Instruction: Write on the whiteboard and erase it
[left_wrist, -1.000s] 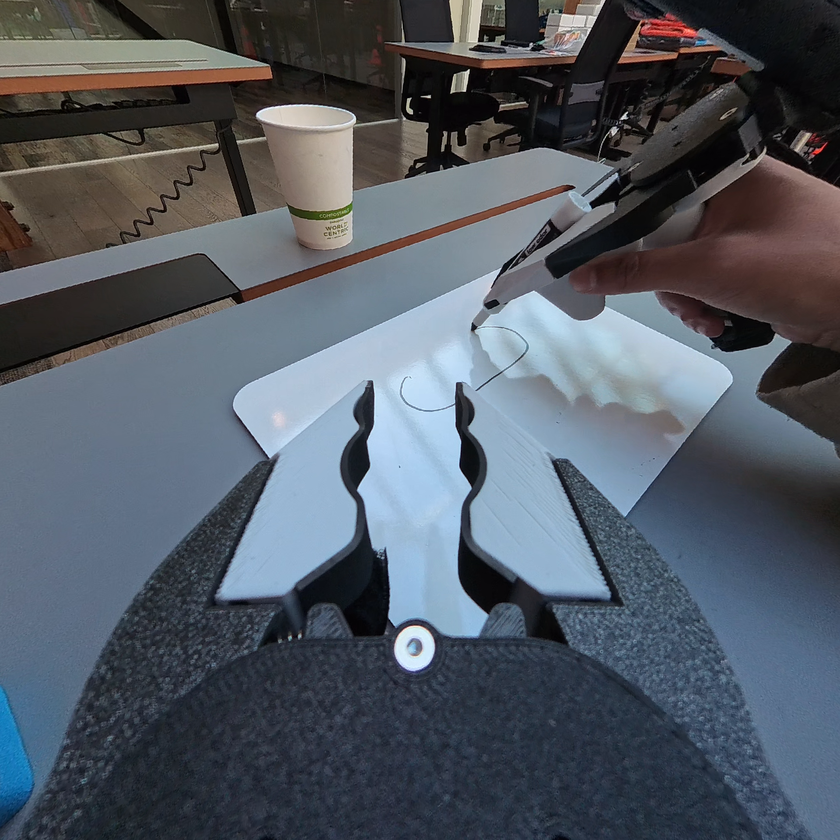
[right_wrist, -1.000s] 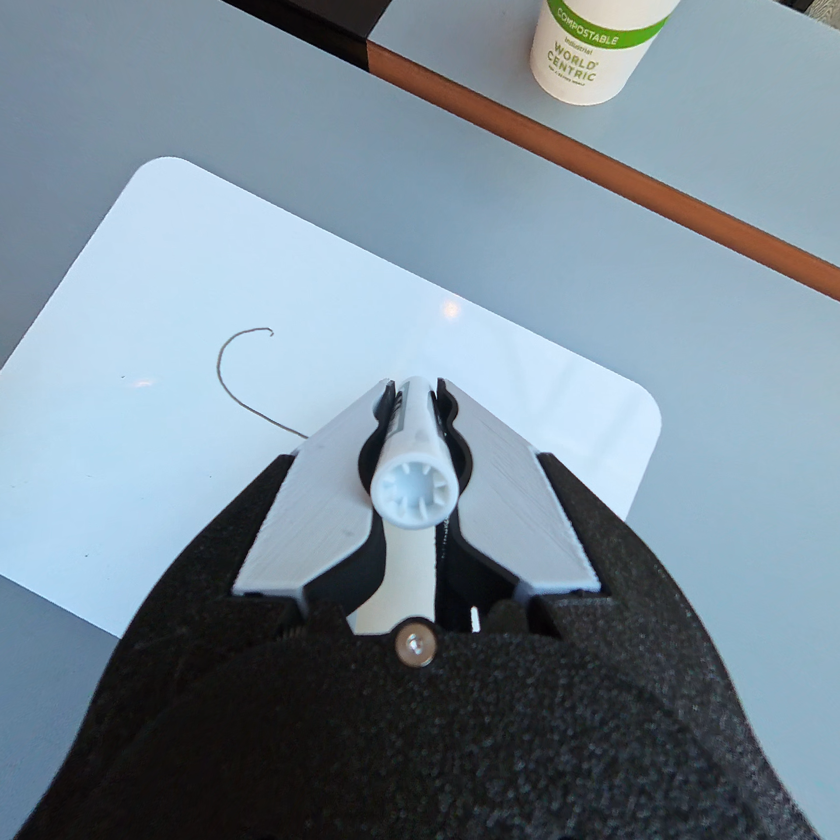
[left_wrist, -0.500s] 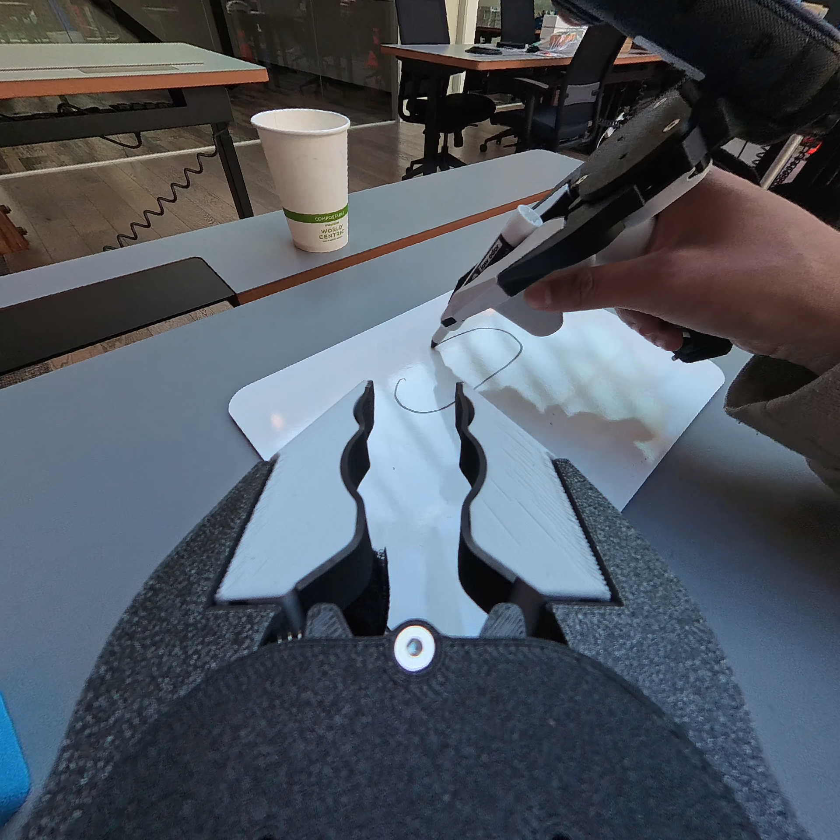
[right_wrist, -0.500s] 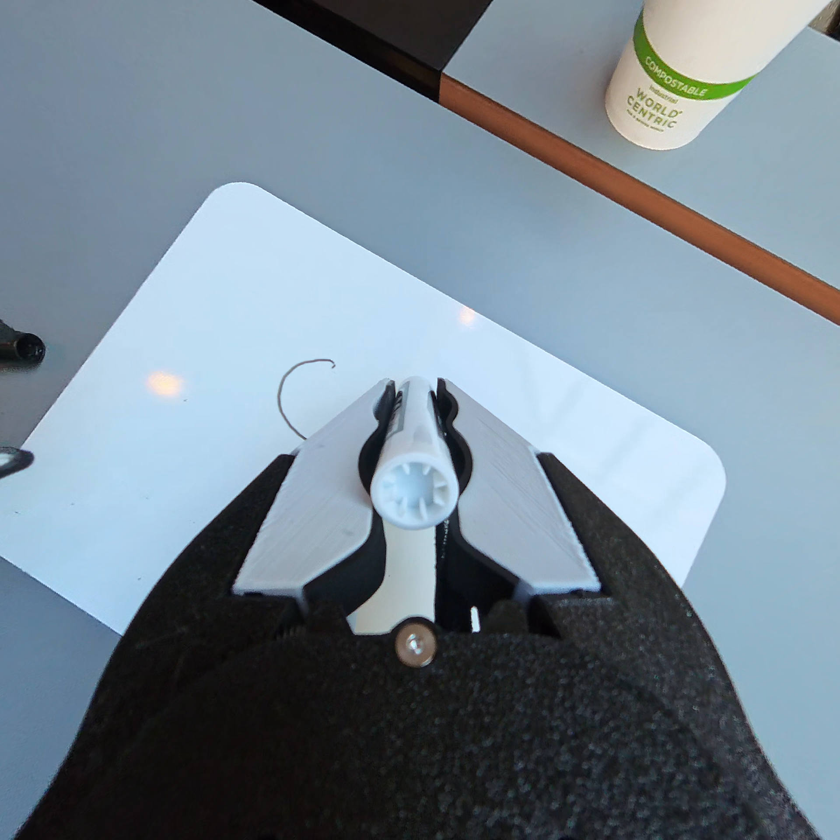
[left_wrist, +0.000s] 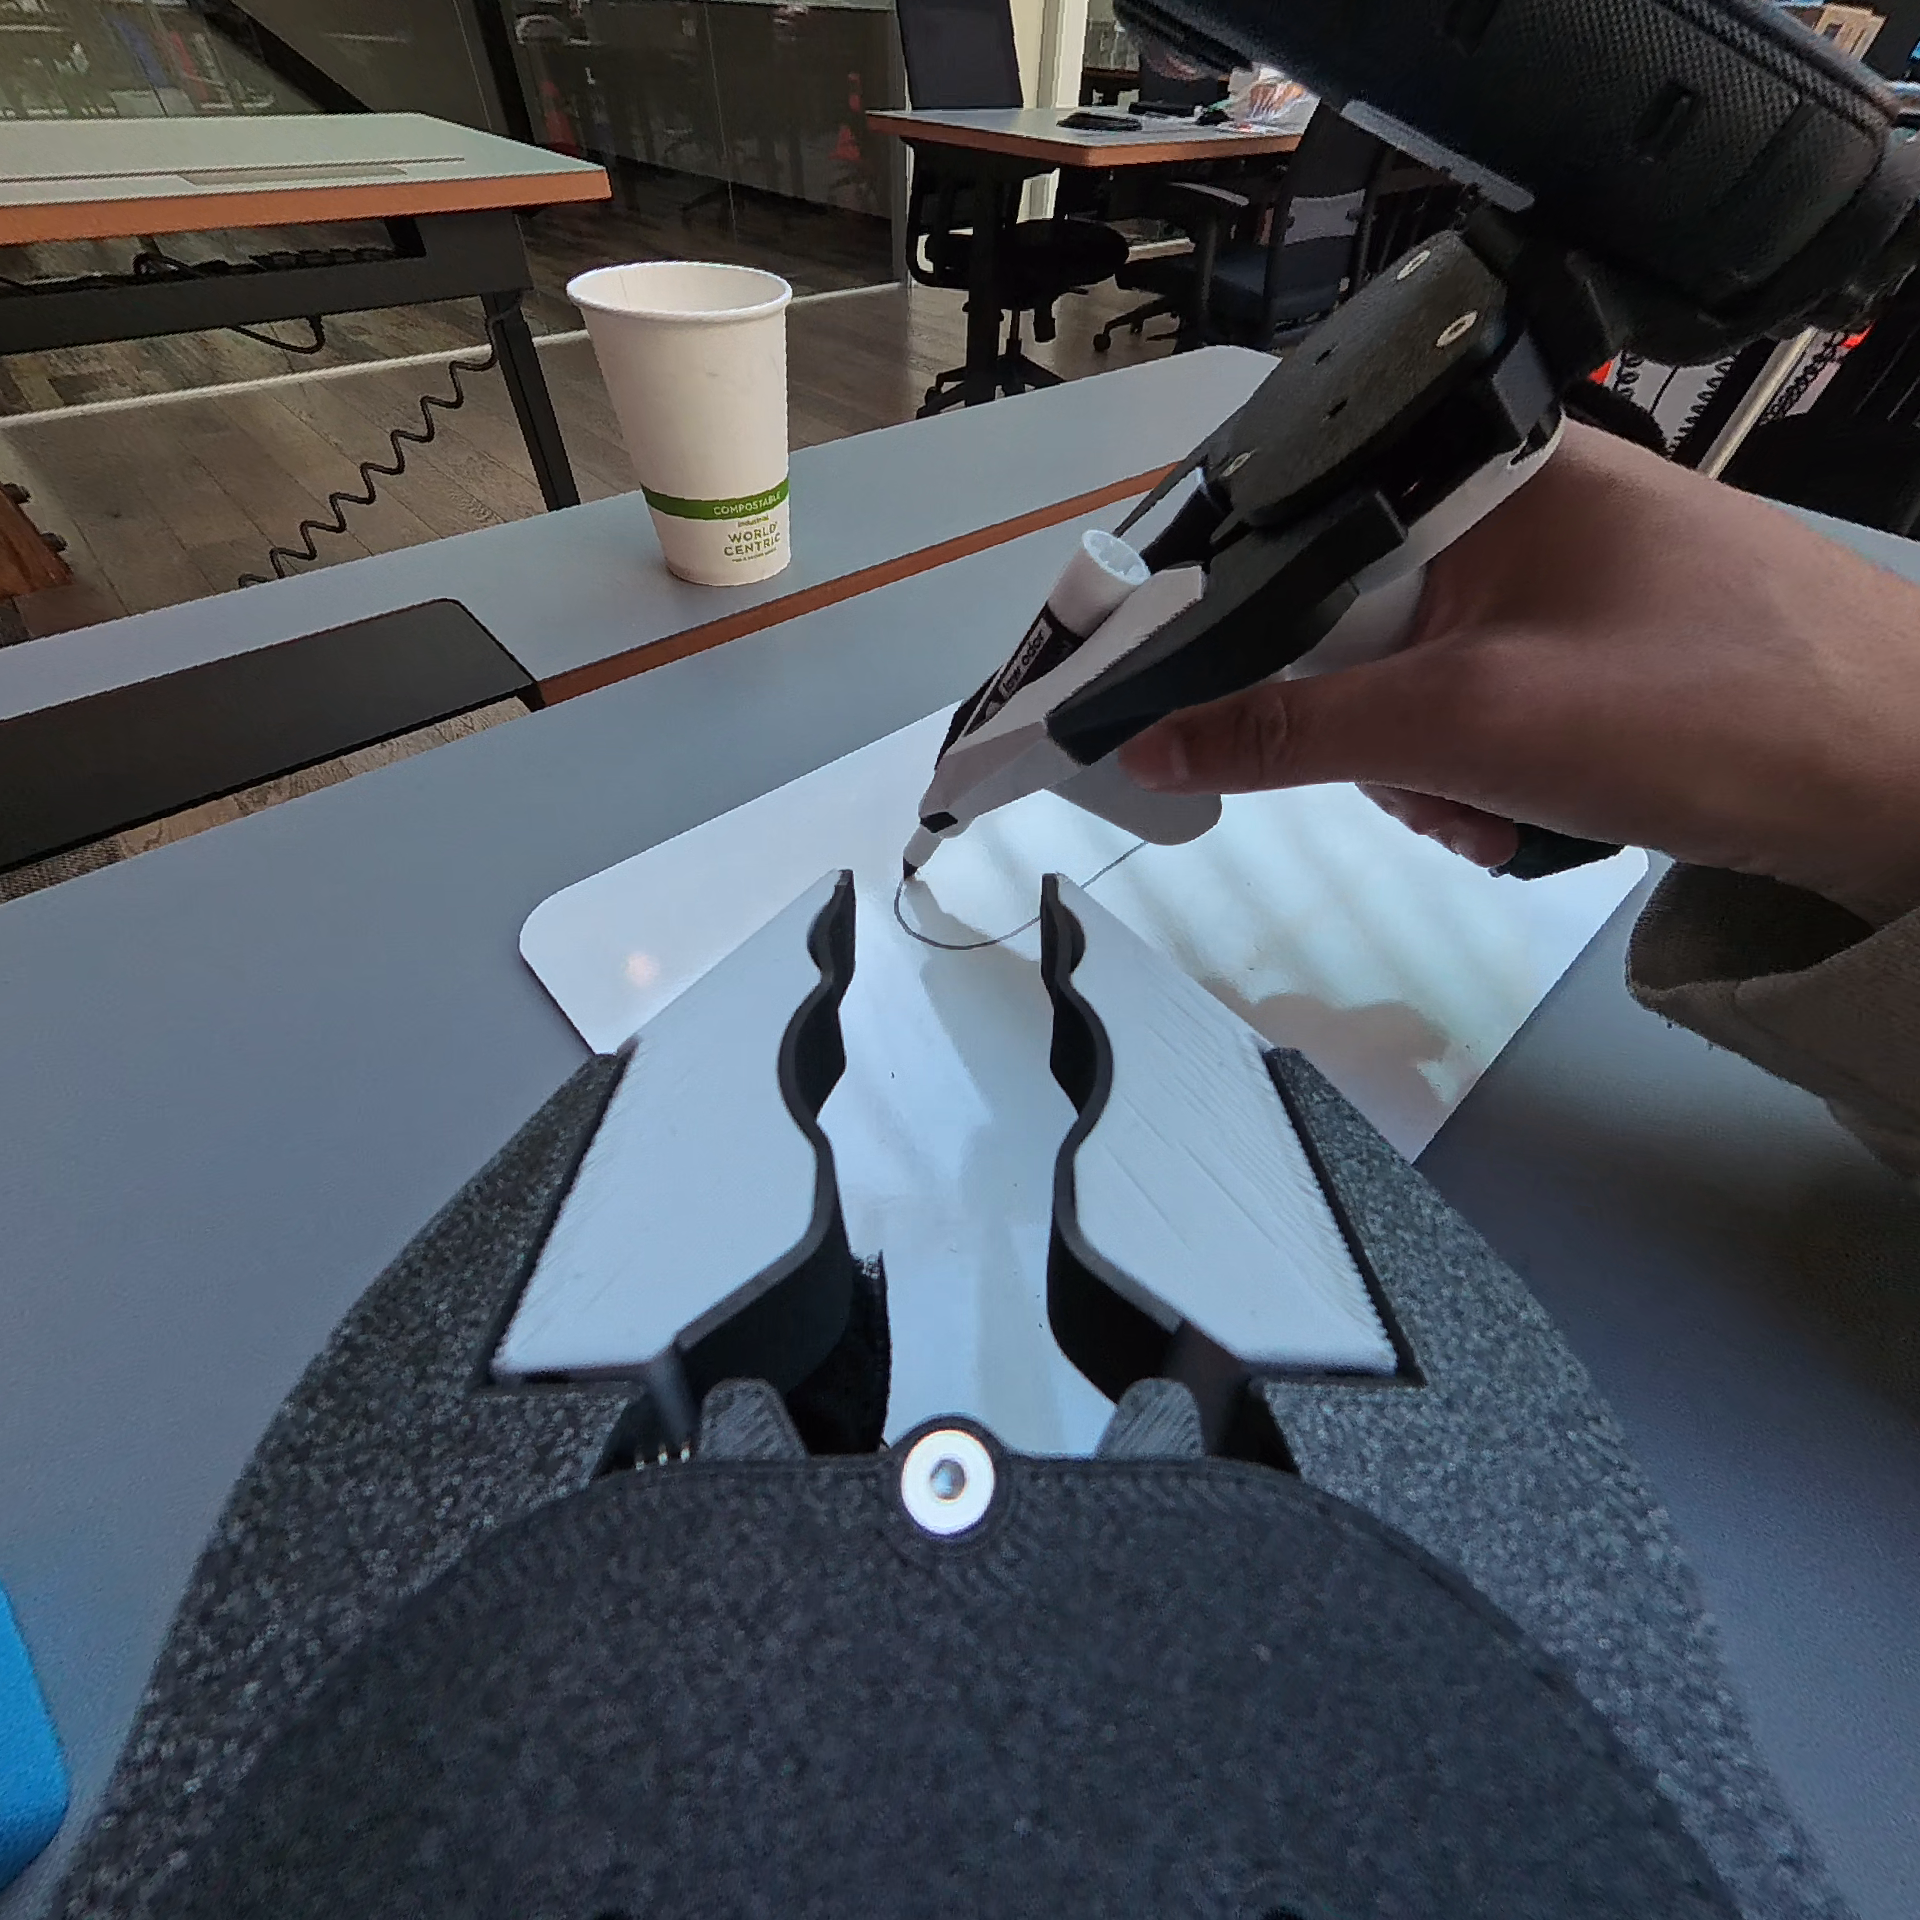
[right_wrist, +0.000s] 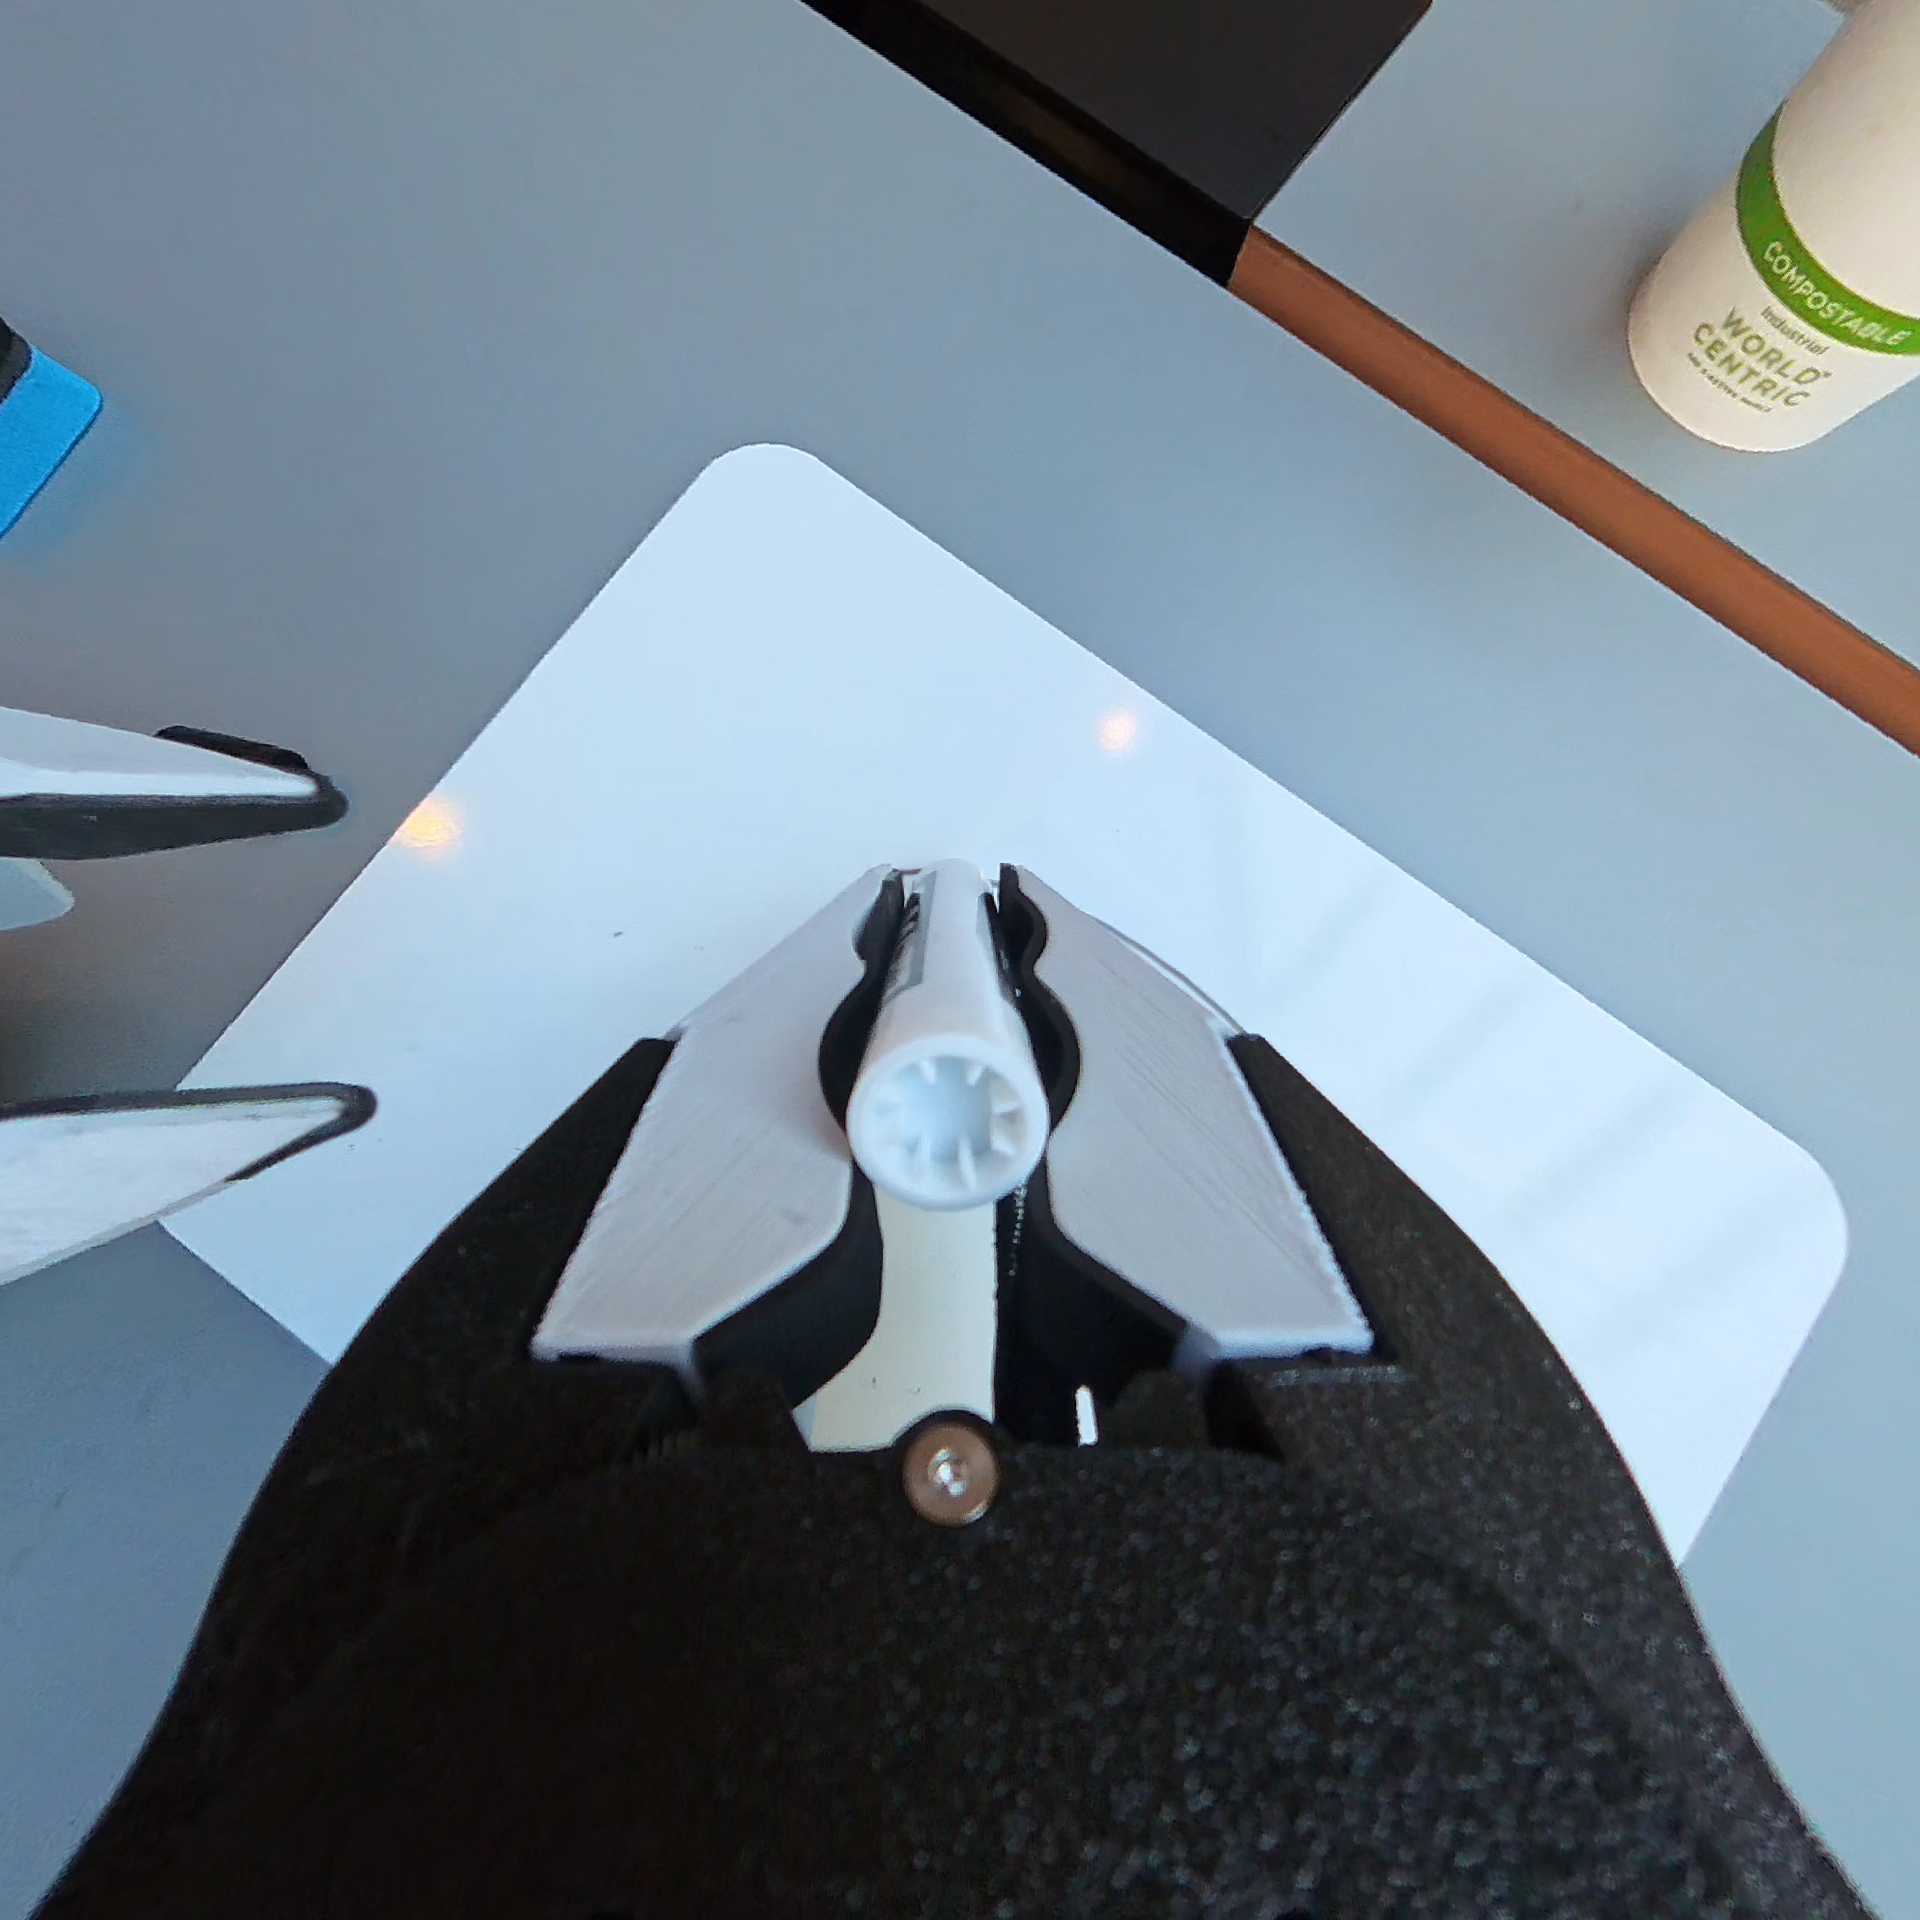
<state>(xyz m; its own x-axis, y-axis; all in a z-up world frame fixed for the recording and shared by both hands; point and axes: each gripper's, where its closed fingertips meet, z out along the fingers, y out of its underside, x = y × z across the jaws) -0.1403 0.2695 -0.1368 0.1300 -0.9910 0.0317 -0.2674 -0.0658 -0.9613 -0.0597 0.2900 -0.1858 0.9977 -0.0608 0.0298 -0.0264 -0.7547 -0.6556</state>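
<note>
A white board (left_wrist: 1351, 935) lies flat on the grey table (left_wrist: 312, 987). My right gripper (left_wrist: 940, 805) is shut on a white marker (left_wrist: 1049, 644), held slanted with its black tip touching the board. A thin curved black line (left_wrist: 966, 940) runs from the tip. My left gripper (left_wrist: 945, 894) is open and empty, low over the board's near edge, its fingertips just short of the marker tip. In the right wrist view the marker (right_wrist: 940, 1122) sits between the shut jaws of the right gripper (right_wrist: 940, 883) over the board (right_wrist: 727, 727). The left gripper (right_wrist: 343, 956) shows at the left edge.
A white paper cup (left_wrist: 707, 416) with a green band stands on the far table section beyond a wooden strip (left_wrist: 831, 603); it also shows in the right wrist view (right_wrist: 1787, 291). A black panel (left_wrist: 239, 696) lies far left. A blue object (right_wrist: 42, 426) lies at the left. A person's hand (left_wrist: 1558, 707) holds the right gripper.
The right gripper has moved the marker tip left across the board toward the left gripper, lengthening the line back toward its starting end. The left gripper has stayed in place and open.
</note>
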